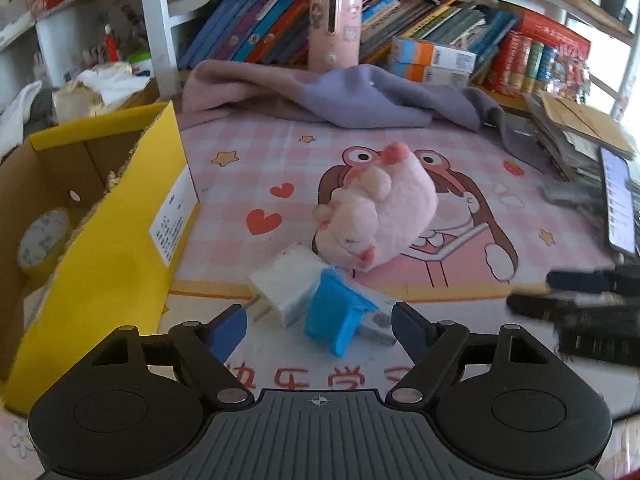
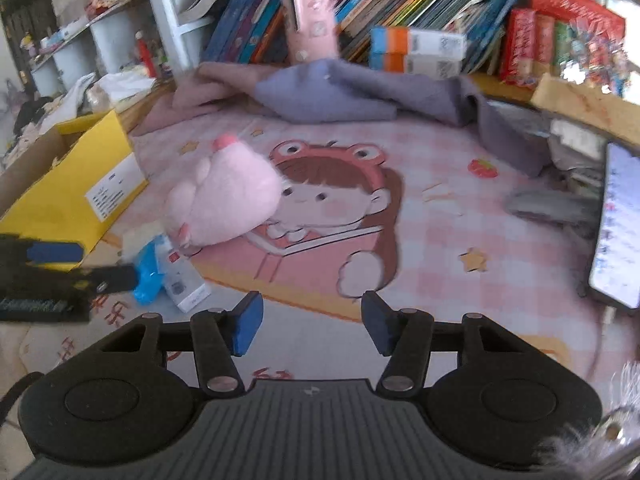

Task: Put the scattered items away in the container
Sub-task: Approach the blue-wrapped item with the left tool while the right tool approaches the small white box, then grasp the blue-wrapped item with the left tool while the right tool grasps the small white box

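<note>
We see the left gripper [image 1: 318, 320], released, straddling the blue item [image 1: 334, 314] and the white plug [image 1: 286, 280] at lower centre; the pink plush toy [image 1: 376, 216] lies just behind them, the yellow box [image 1: 108, 240] at left. The right gripper [image 2: 312, 322], lower centre of its view, is released and empty. We judge a good pick centres one item only between the pads [image 1: 230, 326], clear of the plug's prongs.
</note>
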`<state>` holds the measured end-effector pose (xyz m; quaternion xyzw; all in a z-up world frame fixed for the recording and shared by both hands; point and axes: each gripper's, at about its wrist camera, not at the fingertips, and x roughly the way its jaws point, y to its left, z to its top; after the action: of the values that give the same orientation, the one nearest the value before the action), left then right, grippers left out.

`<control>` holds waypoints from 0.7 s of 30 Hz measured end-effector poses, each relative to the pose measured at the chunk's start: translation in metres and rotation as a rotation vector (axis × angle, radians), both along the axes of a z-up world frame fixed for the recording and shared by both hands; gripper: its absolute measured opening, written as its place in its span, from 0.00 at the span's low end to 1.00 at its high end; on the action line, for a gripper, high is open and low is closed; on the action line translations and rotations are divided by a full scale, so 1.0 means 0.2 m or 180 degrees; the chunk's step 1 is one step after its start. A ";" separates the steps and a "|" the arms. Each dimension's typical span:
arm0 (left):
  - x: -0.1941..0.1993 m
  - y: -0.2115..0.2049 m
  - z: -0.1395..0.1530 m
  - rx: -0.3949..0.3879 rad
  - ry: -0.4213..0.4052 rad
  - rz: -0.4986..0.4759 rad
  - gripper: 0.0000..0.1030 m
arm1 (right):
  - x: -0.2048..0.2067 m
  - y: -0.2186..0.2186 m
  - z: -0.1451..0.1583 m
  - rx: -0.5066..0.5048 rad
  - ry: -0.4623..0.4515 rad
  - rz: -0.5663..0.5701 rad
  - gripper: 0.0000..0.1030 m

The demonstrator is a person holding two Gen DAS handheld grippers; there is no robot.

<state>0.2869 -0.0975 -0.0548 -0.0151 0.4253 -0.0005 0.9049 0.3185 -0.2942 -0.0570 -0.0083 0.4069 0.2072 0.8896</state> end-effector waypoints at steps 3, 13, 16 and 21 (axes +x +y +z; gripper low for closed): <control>0.06 0.00 -0.05 -0.0131 0.0127 0.0065 0.62 | 0.00 0.08 -0.04 -0.0003 0.0057 0.0298 0.52; 0.11 0.05 -0.13 -0.0455 0.0330 0.0306 0.42 | 0.04 0.28 -0.11 -0.0079 -0.0005 0.0944 0.50; 0.09 0.08 -0.12 -0.0451 0.0313 0.0336 0.39 | 0.05 0.32 -0.12 -0.0087 -0.0007 0.1023 0.50; 0.05 0.11 -0.05 -0.0405 0.0273 0.0318 0.38 | 0.07 0.38 -0.13 -0.0104 -0.0042 0.1160 0.49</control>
<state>0.2976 -0.0748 -0.0646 -0.0939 0.4615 0.0183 0.8820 0.3330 -0.2179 -0.0832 -0.0977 0.3961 0.3583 0.8397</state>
